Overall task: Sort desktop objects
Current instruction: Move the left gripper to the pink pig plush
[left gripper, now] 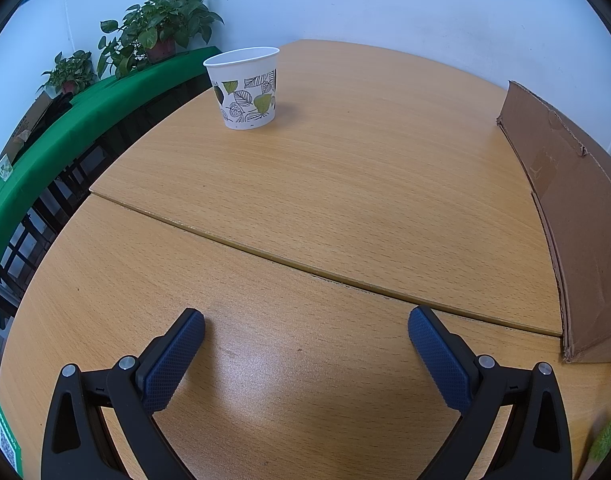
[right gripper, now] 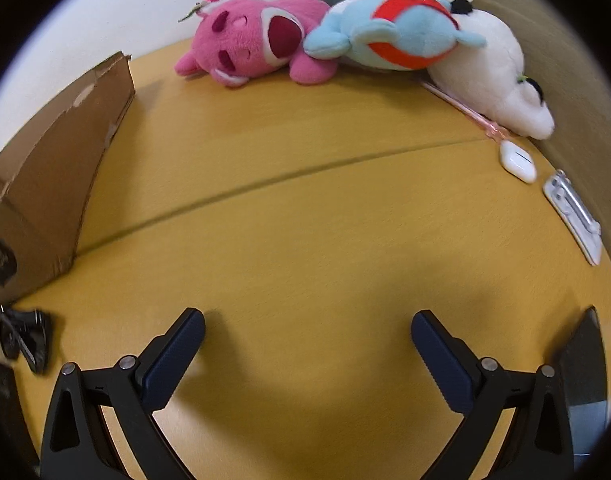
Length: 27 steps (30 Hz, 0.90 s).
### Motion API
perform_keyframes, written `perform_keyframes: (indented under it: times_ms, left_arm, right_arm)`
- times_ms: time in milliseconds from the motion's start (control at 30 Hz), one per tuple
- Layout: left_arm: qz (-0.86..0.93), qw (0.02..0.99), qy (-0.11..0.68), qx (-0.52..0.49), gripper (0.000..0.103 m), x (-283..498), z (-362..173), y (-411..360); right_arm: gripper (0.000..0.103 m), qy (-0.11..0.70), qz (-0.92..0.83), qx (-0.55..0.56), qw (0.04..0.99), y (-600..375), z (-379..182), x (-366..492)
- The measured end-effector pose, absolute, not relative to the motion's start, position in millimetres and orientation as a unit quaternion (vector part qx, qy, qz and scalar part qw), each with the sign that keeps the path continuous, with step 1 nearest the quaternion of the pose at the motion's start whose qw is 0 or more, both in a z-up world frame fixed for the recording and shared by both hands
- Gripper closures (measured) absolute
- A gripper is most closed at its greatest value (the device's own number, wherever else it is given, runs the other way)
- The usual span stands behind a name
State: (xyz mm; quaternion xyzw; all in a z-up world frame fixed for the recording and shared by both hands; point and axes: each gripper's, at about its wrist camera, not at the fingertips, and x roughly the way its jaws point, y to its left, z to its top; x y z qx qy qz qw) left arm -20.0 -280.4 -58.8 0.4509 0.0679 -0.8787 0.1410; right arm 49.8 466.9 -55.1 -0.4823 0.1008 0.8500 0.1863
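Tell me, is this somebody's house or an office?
Probably an office or lab room: plain wooden desks pushed together, potted plants on a green-covered bench, a paper cup, and plush toys set out for sorting.

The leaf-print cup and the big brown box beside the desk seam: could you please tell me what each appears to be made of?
The leaf-print cup looks like thin matte paper: a rolled white rim and printed leaves on the wall. The brown box looks like plain corrugated cardboard, uncoated, with a ragged torn top edge and a tape patch. The pink plush toy is fuzzy pile fabric.
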Motion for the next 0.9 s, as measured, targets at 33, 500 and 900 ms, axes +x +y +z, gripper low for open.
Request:
perform_keyframes:
  times_ms: [33,500,900]
  left_arm:
    - [-0.879,0.141,0.068,0.451,0.0,-19.9,-58.8,-280.2]
    - [-0.898,0.116,0.079,0.416,0.0,24.5,-36.5,-256.0]
    - [-0.958,0.003,0.021,0.285,0.0,161.2,81.9,-120.4]
  right_arm:
    - [0.0,0.099,0.851,-0.48,0.186,463.7,-57.6,57.2]
    - [0.0,0.116,0.867,-0.469,0.122,421.0,-37.0,85.5]
    - [0.0,-0.004,0.924,-0.377,-0.066,261.6,44.2,111.9]
